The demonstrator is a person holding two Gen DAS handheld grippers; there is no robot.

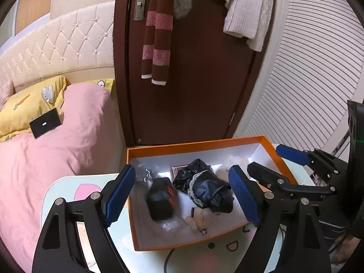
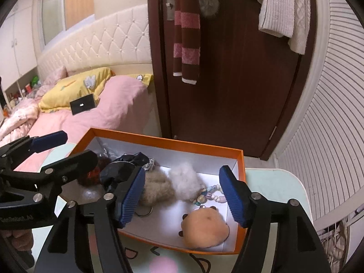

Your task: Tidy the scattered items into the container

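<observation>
Both pairs of blue-padded fingers, left gripper (image 1: pixel 184 195) and right gripper (image 2: pixel 184 195), are standing open and empty over the orange cardboard box (image 1: pixel 193 147) sitting on the pale cartoon-printed tabletop (image 1: pixel 68 182). Inside are lying a black pouch (image 1: pixel 160 202), black lace-trimmed cloth (image 1: pixel 204 186), a tan plush hamster (image 2: pixel 204 229) and a bead string (image 2: pixel 211 194). A pink-quilted bed (image 1: pixel 45 159) is flanking the box, with a brown door (image 1: pixel 193 79) behind.

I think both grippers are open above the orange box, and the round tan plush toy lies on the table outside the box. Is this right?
One detail is wrong. The right wrist view shows the tan plush toy lying inside the orange box, in its near right corner, not outside it. The rest holds.
</observation>
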